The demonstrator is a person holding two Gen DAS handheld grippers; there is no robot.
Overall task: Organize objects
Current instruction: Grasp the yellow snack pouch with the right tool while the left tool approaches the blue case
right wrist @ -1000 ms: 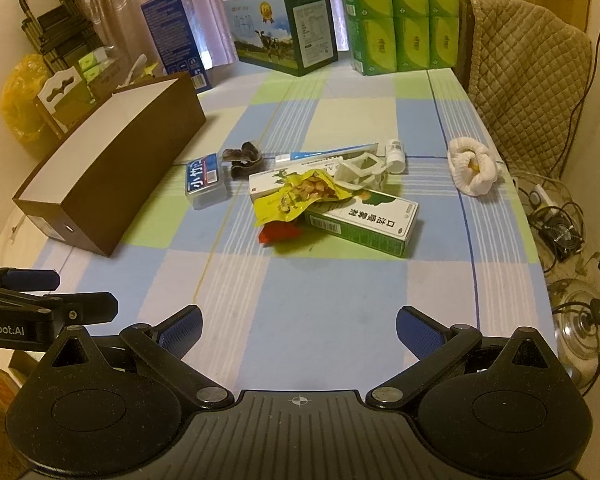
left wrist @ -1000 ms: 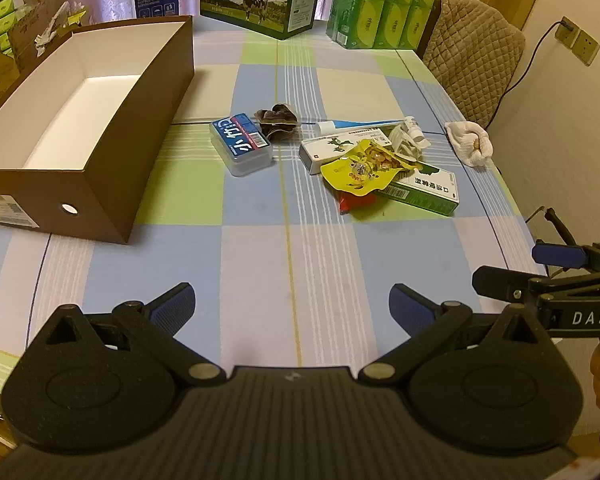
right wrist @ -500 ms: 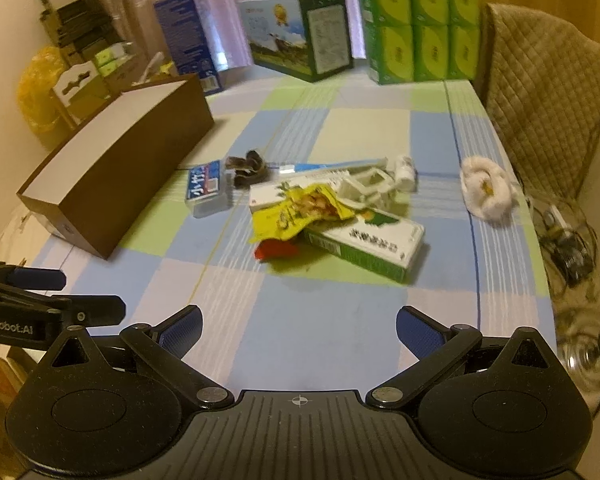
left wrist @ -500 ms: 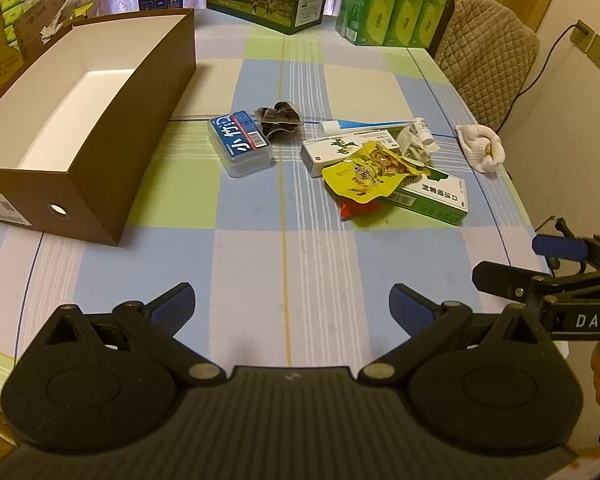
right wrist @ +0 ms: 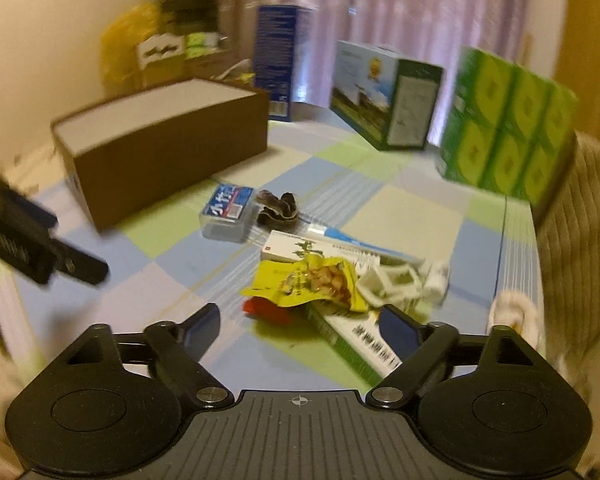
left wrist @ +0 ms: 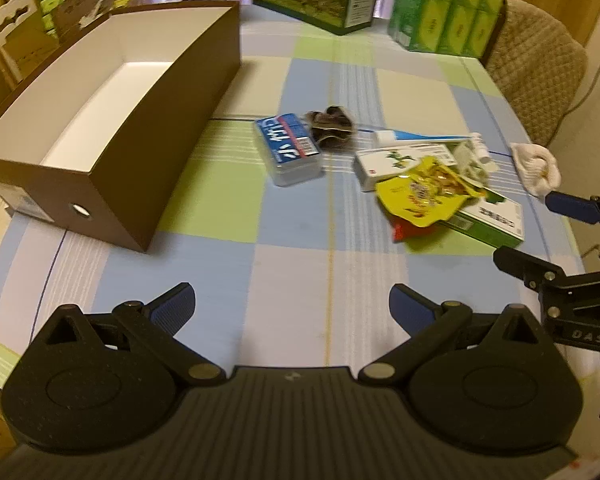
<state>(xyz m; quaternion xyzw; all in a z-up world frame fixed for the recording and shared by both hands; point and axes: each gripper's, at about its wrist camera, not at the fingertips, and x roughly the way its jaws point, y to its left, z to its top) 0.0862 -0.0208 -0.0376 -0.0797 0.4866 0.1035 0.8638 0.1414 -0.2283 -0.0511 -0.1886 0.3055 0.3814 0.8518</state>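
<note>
Left view: the left gripper (left wrist: 292, 304) has its jaws wide, holding nothing, over the table's (left wrist: 292, 264) near edge. The box (left wrist: 148, 132) stands at the left edge; the snack bag (left wrist: 424, 192) lies right of centre.

Right view: the right gripper (right wrist: 298, 328) is spread wide and empty, just short of the snack bag (right wrist: 312, 280) and green carton (right wrist: 356, 340).

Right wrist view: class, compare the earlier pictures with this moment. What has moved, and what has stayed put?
The right gripper has dropped low and advanced onto the pile, its open fingers now over the green box beside the yellow snack bag. The left gripper eased forward, open. Nothing was grasped or released. The brown box and the pile lie as before.
</note>
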